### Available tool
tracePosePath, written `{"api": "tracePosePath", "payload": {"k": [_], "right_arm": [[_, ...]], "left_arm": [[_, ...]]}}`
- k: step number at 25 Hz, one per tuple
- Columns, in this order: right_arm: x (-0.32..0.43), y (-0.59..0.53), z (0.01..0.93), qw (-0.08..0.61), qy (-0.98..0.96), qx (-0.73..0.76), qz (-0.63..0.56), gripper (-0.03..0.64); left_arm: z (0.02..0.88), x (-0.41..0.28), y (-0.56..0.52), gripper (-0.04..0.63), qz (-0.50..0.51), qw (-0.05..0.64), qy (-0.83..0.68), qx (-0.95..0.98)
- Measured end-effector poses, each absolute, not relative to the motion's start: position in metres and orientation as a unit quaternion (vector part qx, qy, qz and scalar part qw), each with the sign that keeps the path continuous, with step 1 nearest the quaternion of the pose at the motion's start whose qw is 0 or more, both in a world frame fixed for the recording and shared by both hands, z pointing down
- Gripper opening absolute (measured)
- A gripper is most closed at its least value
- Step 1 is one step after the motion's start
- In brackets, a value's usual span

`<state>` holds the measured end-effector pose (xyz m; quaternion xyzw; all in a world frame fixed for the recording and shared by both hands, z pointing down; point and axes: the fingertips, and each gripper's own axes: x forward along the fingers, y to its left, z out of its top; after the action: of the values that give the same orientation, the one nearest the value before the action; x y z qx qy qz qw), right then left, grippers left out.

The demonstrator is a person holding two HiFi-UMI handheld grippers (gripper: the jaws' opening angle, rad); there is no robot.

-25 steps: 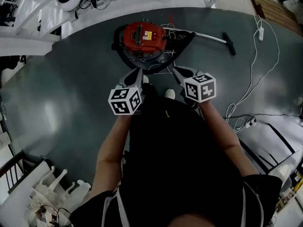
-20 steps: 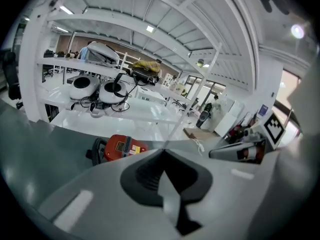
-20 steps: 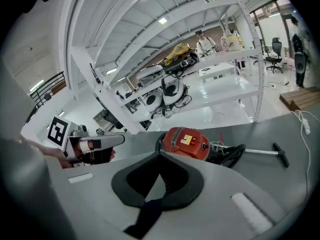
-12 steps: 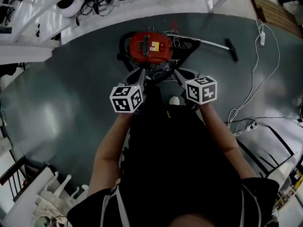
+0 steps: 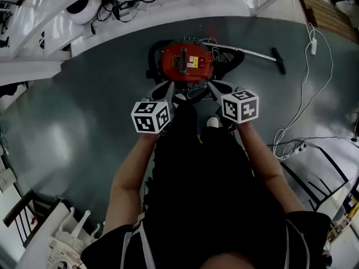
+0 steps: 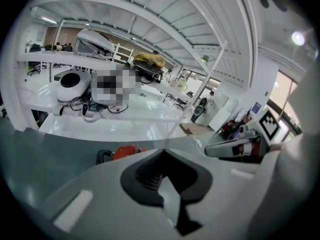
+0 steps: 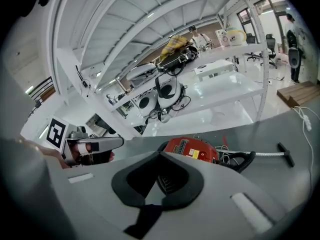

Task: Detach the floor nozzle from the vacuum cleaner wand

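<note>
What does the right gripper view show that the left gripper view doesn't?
Right gripper view only: the wand with the floor nozzle still attached, lying on the floor at right, the black hose, and the left gripper at left.
Left gripper view only: the right gripper at right; no wand or nozzle is in the frame.
Both: the red vacuum body, in full in the right gripper view and only a sliver in the left one; the white shelving behind it; and each gripper's own jaws shut with nothing between them.
</note>
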<state>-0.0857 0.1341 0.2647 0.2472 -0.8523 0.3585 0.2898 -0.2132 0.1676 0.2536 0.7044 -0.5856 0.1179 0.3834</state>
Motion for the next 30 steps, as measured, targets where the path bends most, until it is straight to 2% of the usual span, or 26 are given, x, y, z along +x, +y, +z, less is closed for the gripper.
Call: {"api": "tracePosePath", "payload": {"k": [6, 11, 22, 30], "right_arm": [[-0.125, 0.128, 0.270, 0.303, -0.851, 0.246, 0.351, -0.003], [-0.141, 0.114, 0.276, 0.302, -0.850, 0.257, 0.346, -0.003], [-0.146, 0.063, 0.314, 0.322, -0.857, 0.223, 0.334, -0.003], [-0.117, 0.004, 0.364, 0.347, -0.861, 0.172, 0.329, -0.003]], "left_arm": [[0.269, -0.248, 0.163, 0.008, 0.119, 0.394, -0.567, 0.714], [0.286, -0.263, 0.156, 0.009, 0.153, 0.376, -0.547, 0.732], [0.313, -0.275, 0.125, 0.008, 0.127, 0.404, -0.592, 0.686], [0.361, -0.253, 0.069, 0.008, 0.116, 0.415, -0.635, 0.642]]}}
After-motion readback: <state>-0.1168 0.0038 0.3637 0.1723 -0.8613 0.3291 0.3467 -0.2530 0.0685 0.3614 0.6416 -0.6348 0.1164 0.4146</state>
